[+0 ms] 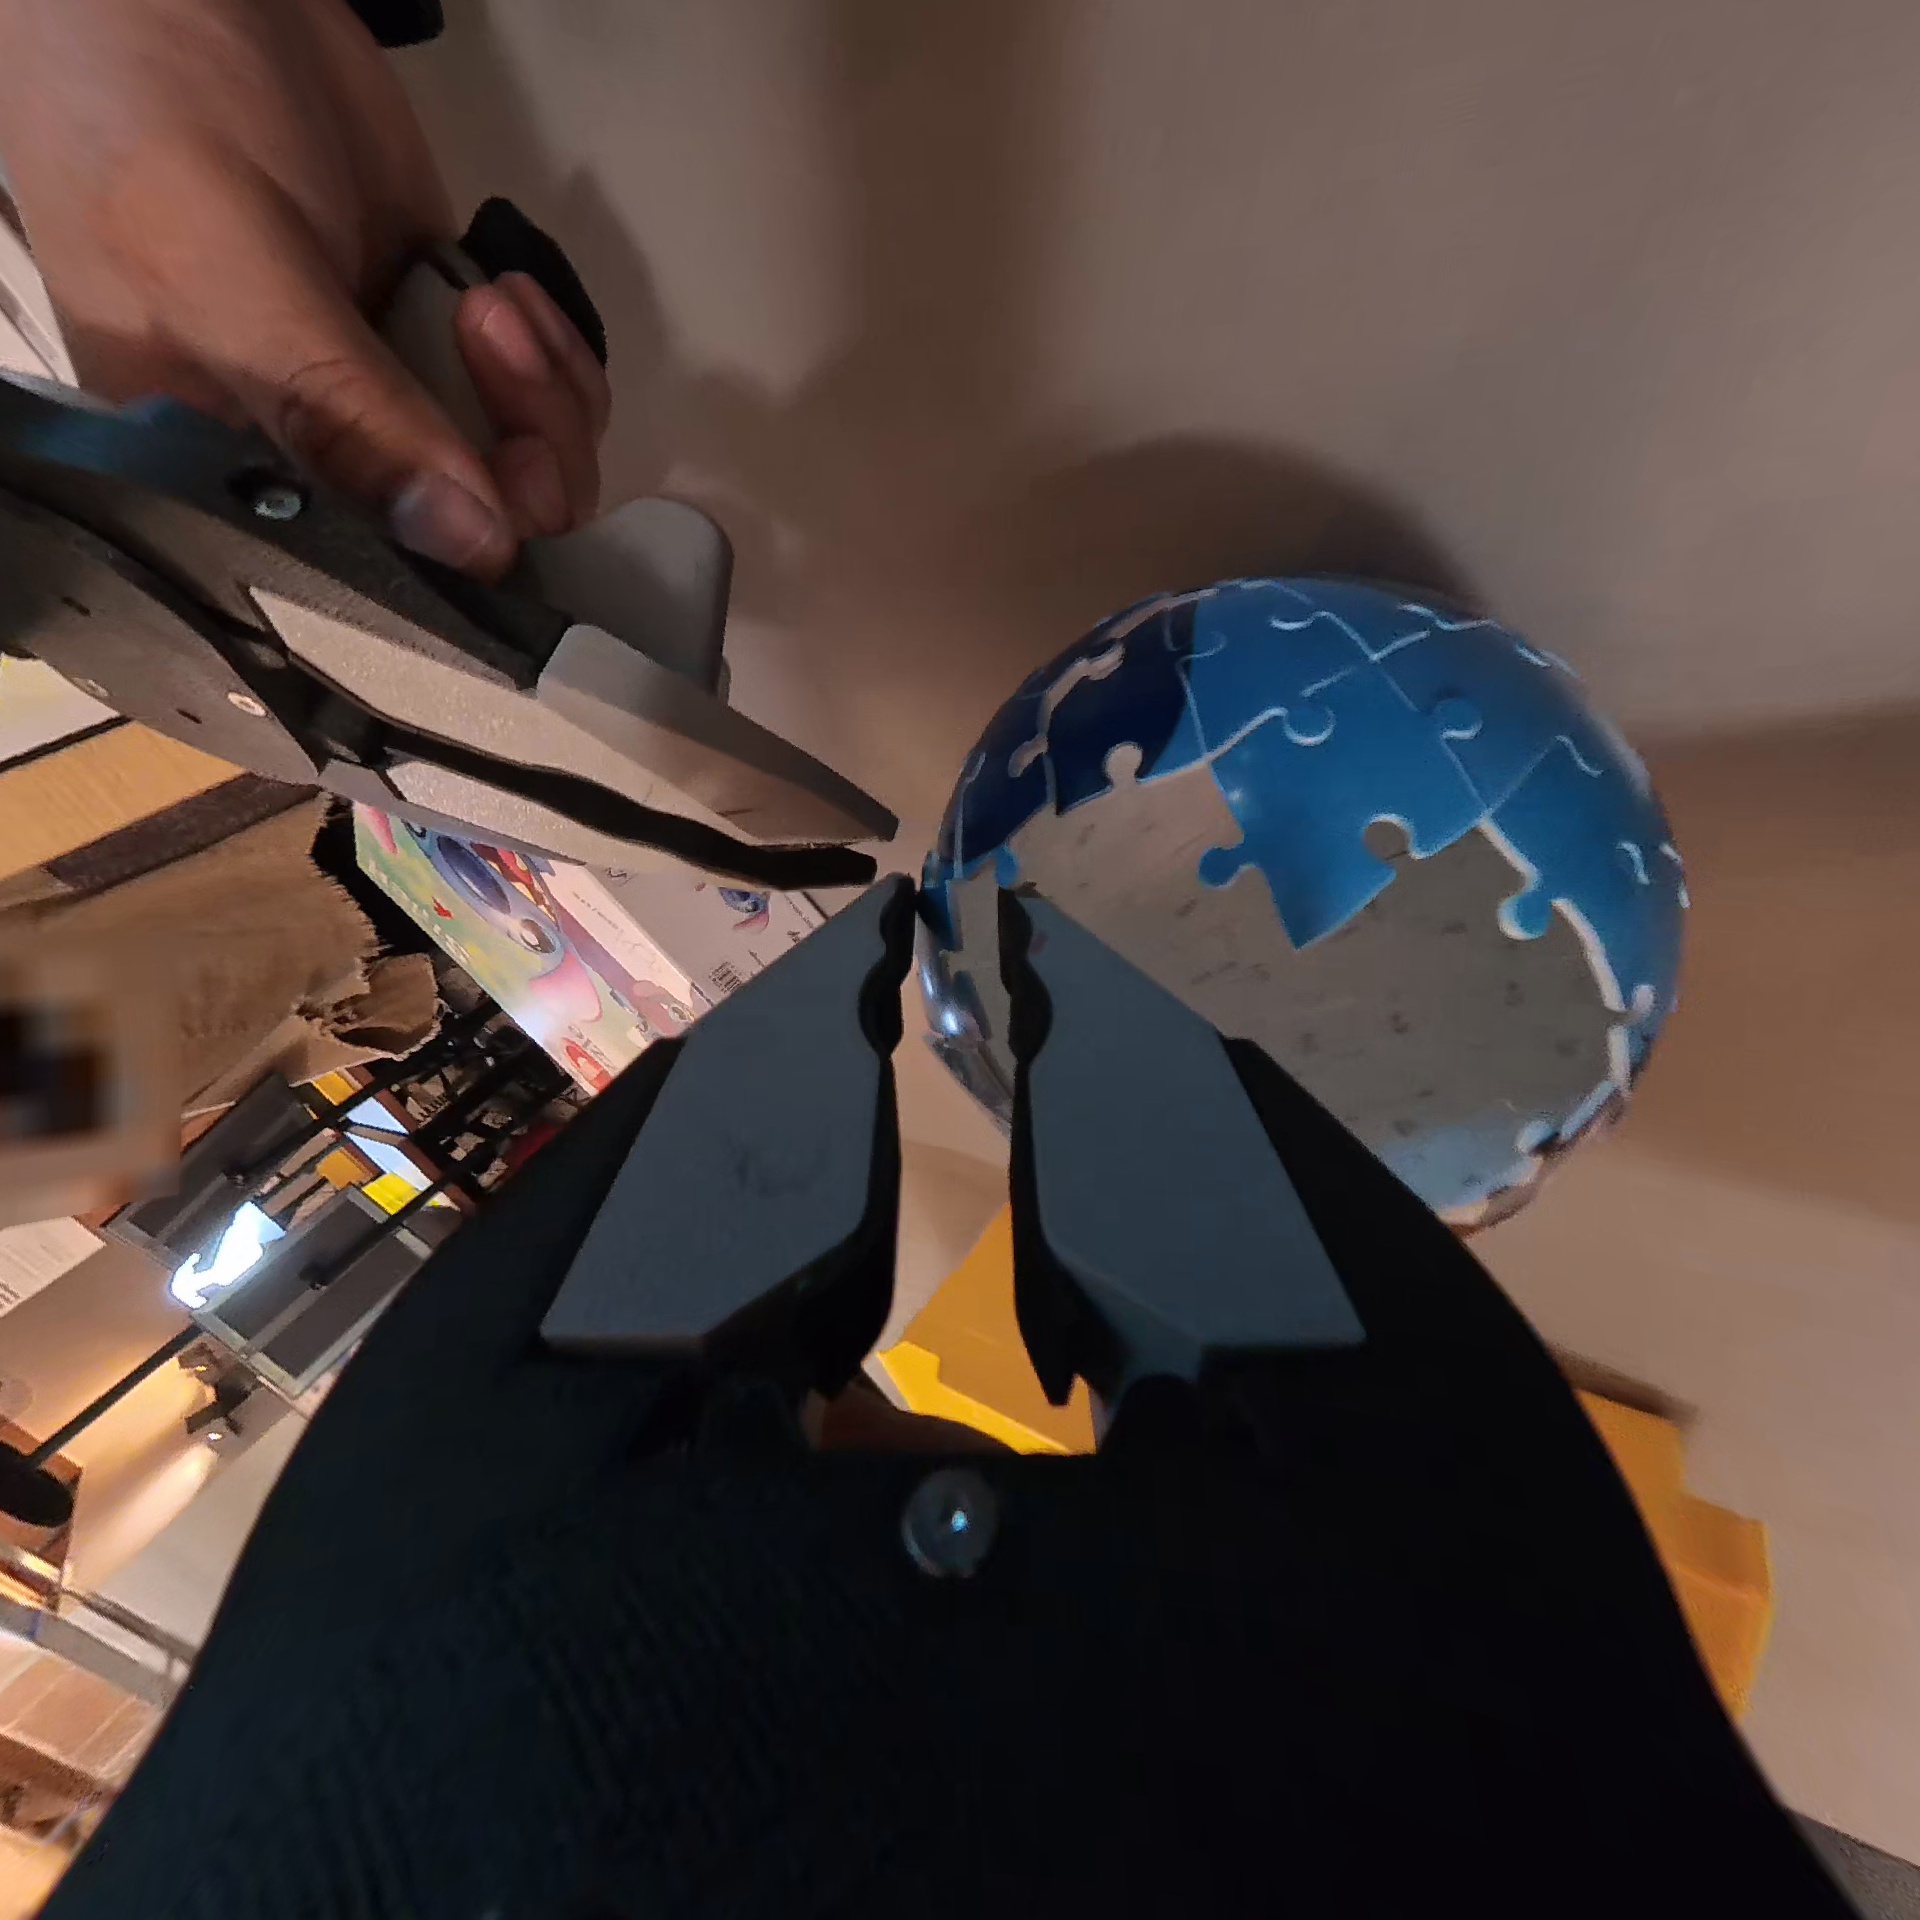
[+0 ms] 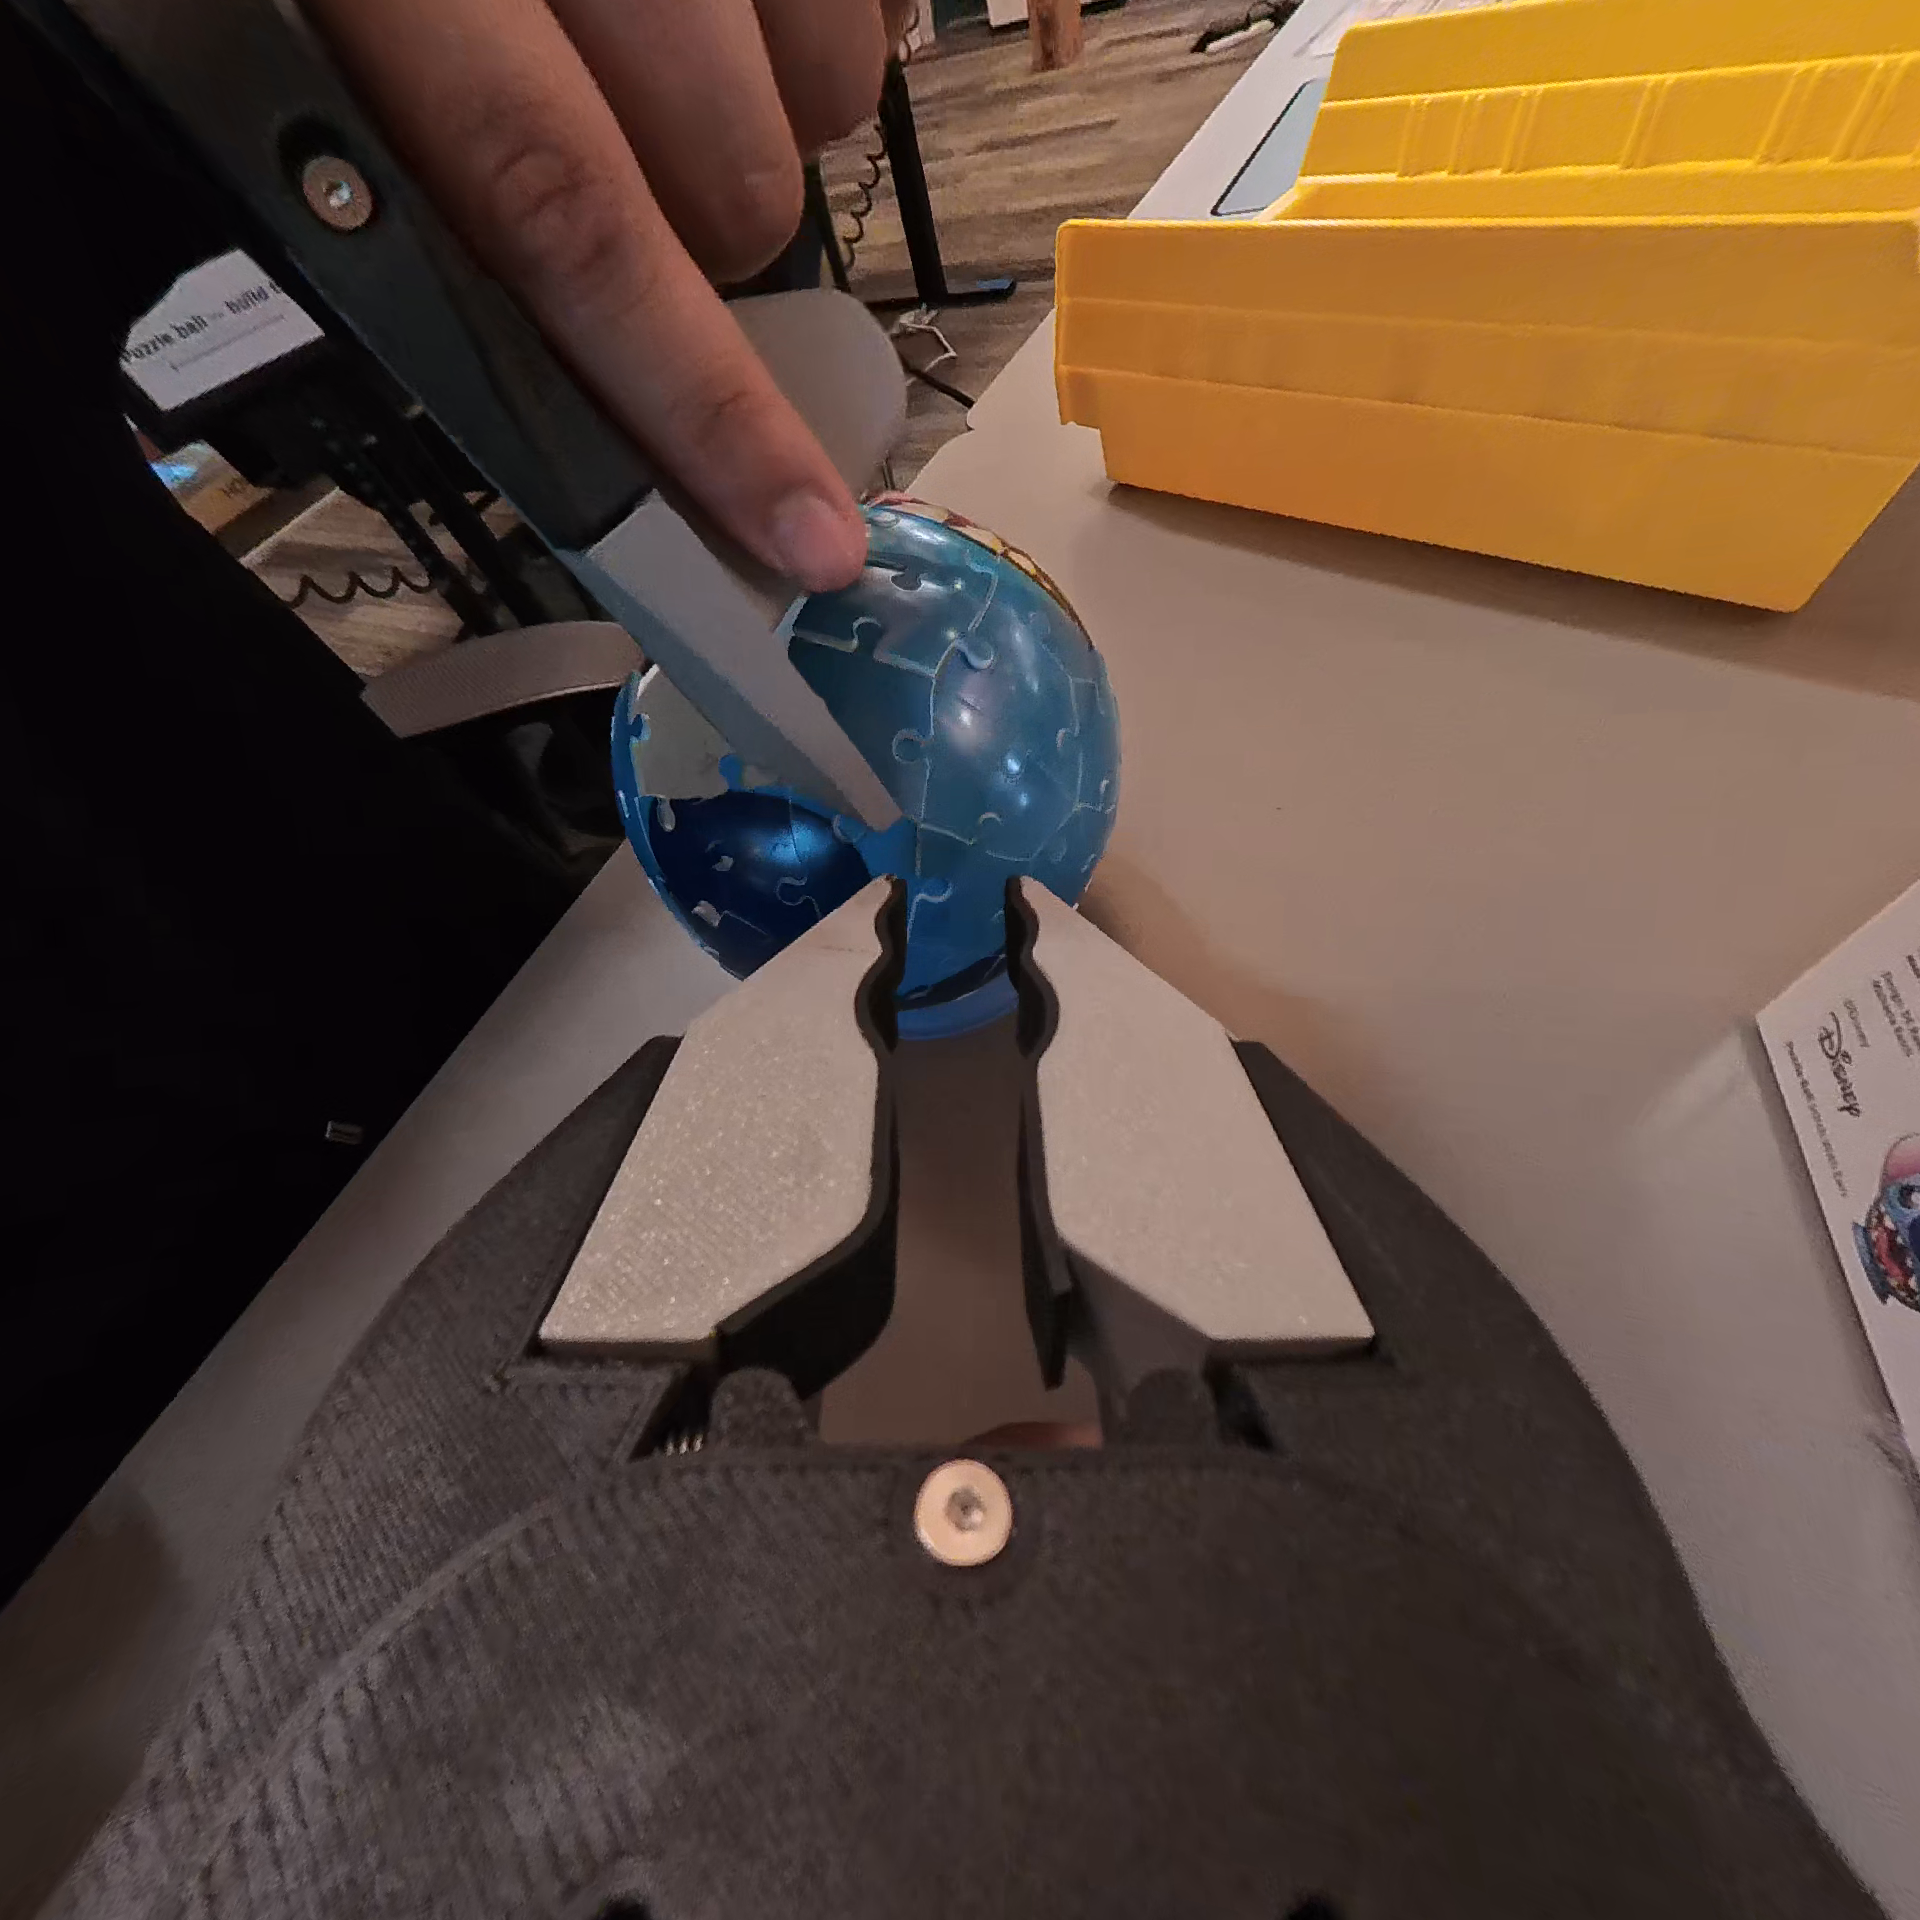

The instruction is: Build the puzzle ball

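The puzzle ball (image 1: 1403, 779) is a partly built blue shell with an open gap that shows its grey inside. It sits near the table's front edge in the right wrist view (image 2: 997, 727). My left gripper (image 1: 956, 899) is shut on the ball's rim at the edge of the gap. One of its grey fingers (image 2: 727, 665) lies across the ball, and a person's fingertip (image 2: 810, 520) touches the ball's top. My right gripper (image 2: 956, 888) is slightly open and empty, with its tips just in front of the ball's lower side. It also shows in the left wrist view (image 1: 878, 847), close to the held rim.
Yellow bins (image 2: 1455, 364) stand on the beige table (image 2: 1455, 935) behind the ball. A printed sheet (image 2: 1870, 1195) lies at the right edge. A colourful puzzle box (image 1: 540, 935) and a hand (image 1: 260, 260) show at the left. A grey chair (image 2: 821, 353) stands beyond the table edge. The tips of both grippers are at nearly the same place.
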The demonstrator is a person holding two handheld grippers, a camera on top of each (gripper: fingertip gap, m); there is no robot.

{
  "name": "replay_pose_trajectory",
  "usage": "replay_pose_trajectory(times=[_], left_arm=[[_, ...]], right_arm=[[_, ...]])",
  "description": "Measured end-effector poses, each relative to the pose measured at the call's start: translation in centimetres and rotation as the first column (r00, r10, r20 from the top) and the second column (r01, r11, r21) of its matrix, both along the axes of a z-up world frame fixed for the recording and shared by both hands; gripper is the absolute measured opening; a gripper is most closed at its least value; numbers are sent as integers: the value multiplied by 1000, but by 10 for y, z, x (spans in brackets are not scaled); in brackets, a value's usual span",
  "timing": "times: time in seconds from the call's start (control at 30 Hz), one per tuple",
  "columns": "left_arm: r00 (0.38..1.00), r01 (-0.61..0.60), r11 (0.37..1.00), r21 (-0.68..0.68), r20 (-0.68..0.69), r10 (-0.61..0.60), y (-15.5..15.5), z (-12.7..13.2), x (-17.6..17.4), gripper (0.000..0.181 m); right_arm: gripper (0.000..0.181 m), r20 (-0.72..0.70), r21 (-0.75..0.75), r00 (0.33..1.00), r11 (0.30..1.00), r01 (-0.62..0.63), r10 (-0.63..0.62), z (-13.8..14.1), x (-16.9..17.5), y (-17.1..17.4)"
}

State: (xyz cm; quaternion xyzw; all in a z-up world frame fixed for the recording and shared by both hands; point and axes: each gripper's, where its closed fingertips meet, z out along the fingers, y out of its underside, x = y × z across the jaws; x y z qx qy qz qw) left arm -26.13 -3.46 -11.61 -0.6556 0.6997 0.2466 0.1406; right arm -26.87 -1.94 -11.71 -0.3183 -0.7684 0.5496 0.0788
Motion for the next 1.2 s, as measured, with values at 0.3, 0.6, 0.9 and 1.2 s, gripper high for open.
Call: replay_pose_trajectory(times=[0.3, 0.6, 0.9, 1.2], left_arm=[[998, 50, 999, 19, -42, -49, 1, -1, 0, 13], [997, 71, 997, 32, -39, -69, 0, 1, 3, 7], [994, 98, 995, 20, -60, -97, 0, -3, 2, 9], [993, 106, 994, -9, -43, -107, -3, -4, 5, 10]], right_arm=[[17, -10, -40, 1000, 999, -30, 29, 3, 3, -8], [15, -7, -99, 999, 994, -43, 42, 5, 4, -10], [18, 18, -124, 998, 991, -53, 56, 1, 4, -14], [20, 32, -146, 997, 988, -59, 64, -2, 5, -17]])
